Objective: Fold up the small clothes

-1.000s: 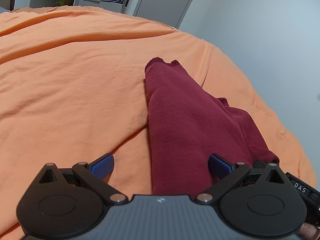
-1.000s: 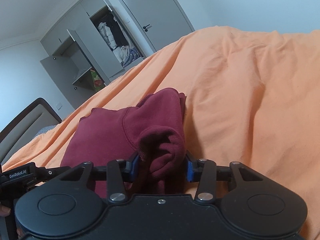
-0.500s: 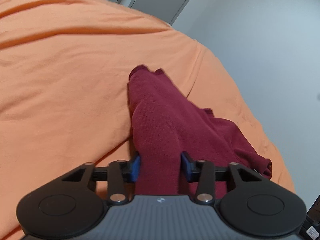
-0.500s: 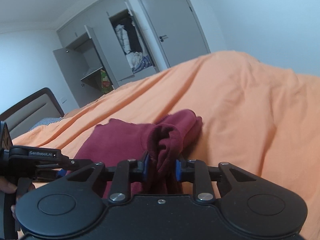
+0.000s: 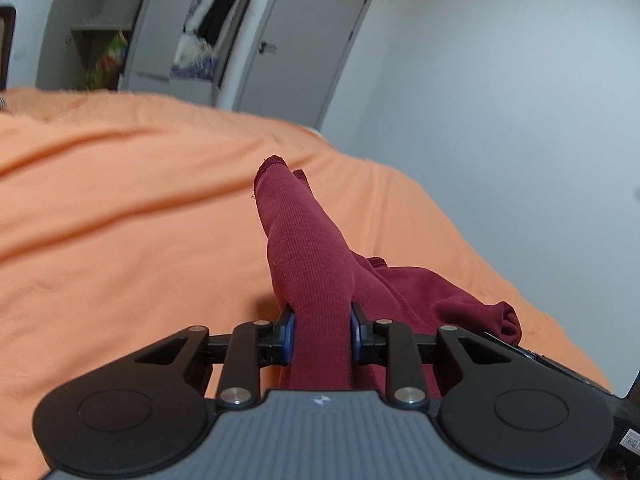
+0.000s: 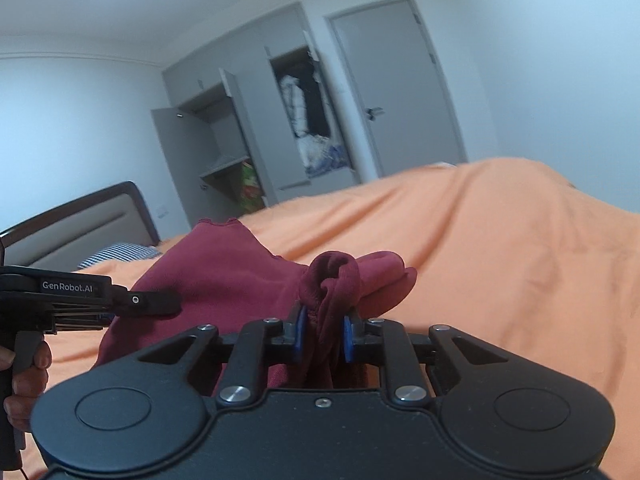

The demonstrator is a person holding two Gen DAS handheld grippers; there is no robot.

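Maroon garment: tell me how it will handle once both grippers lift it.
Likely floppy: the garment bunches into a roll at the right gripper and drapes from the left gripper. Probably light, since two small pinches raise it. The ribbed knit looks grippy, so slipping seems unlikely.

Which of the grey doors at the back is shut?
The room door with the lever handle, on the right, is shut flat in its frame. The wardrobe doors beside it swing open, showing shelves and hanging clothes.

Both the left gripper (image 5: 322, 330) and right gripper (image 6: 323, 334) are clamped on the maroon knit garment (image 5: 316, 264), raised above the orange bedspread (image 5: 120, 220).
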